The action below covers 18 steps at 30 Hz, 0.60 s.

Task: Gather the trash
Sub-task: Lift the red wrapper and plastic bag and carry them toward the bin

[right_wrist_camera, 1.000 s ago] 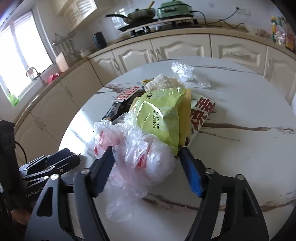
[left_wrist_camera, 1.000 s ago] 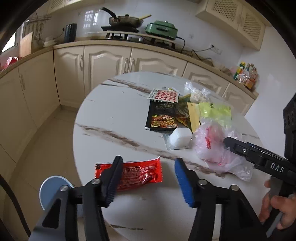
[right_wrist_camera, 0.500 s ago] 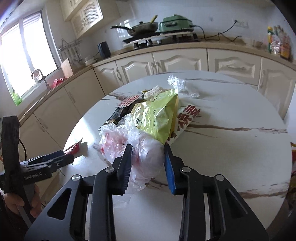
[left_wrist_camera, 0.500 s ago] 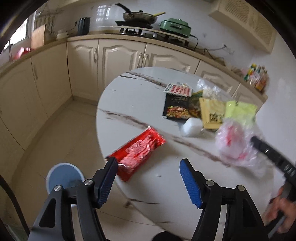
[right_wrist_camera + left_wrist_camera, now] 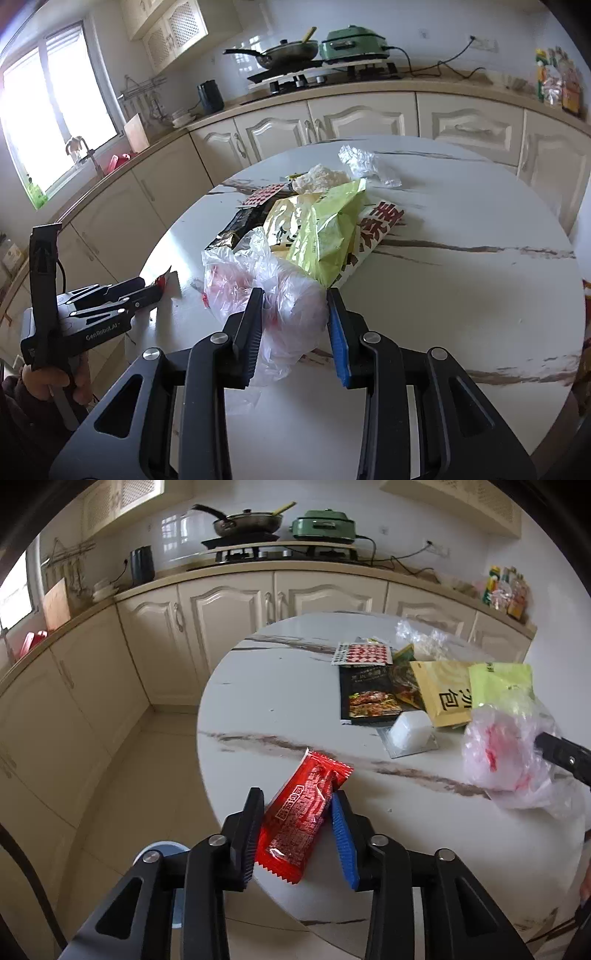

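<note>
While the red wrapper (image 5: 303, 812) sits between left claw (image 5: 295, 834) fingers, overhanging the table (image 5: 258, 701).

Left gripper (image 5: 297, 834) now closed around red wrapper (image 5: 303, 819)

One red wrapper (image 5: 303, 812), one plastic bag (image 5: 509, 753), two grippers.

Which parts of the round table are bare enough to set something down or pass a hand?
The table is bare right of the green bag and nearer than the crumpled clear wrapper, and also between the red wrapper and checkered packet. The middle pile is crowded.
</note>
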### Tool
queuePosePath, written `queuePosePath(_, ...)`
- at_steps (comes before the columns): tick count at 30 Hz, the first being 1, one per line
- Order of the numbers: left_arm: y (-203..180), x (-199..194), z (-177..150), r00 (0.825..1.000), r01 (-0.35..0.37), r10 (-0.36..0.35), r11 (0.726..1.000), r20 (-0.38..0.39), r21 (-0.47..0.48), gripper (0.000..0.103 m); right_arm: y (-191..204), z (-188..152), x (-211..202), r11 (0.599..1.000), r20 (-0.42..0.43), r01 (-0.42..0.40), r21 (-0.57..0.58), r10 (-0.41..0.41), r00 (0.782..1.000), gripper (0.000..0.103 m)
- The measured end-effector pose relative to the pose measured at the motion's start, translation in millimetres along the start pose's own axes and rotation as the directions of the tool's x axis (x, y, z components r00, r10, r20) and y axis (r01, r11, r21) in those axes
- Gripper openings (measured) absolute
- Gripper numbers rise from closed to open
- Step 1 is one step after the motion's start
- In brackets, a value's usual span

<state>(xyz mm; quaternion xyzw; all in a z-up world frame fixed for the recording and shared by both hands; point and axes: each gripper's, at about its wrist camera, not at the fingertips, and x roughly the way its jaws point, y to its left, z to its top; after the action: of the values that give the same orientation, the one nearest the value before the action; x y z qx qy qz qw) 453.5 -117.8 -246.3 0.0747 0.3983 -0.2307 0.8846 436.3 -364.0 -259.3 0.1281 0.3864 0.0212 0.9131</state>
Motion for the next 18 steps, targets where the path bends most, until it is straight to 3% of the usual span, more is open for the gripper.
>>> queuePosePath(2,-0.3,0.8,0.1,1.000,0.016,-0.015,1.000,0.004,-0.016,0.013,-4.0,0.1,2.2,1.000,-0.006,0.003,0.016,-0.002,1.000,0.035)
queuePosePath(4,-0.4,0.4,-0.5,1.000,0.013,-0.013,0.999,0.009,-0.033,0.012,-7.9,-1.5,1.3,0.999,-0.009,0.012,0.044,-0.011,1.000,0.047)
queuePosePath(9,-8.7,-5.6,-2.9,0.998,0.066,-0.065,0.997,0.012,-0.050,0.009,-7.5,-10.8,-7.1,0.997,-0.004,0.040,0.060,-0.040,0.999,0.062)
queuePosePath(12,-14.0,-9.6,-6.4,0.995,0.100,-0.100,0.993,0.011,-0.055,0.008,3.1,-19.1,-11.5,0.996,-0.005,0.075,0.046,-0.075,0.997,0.065)
queuePosePath(16,-17.0,-15.4,-10.6,0.992,0.129,-0.129,0.990,0.008,-0.063,0.008,13.5,-23.4,-6.5,0.999,-0.009,0.035,0.019,-0.035,0.999,0.071)
queuePosePath(18,-20.7,-18.1,-12.0,0.989,0.147,-0.147,0.986,0.006,-0.078,0.008,19.6,-21.5,3.8,0.999,-0.021,0.054,-0.007,-0.054,0.998,0.075)
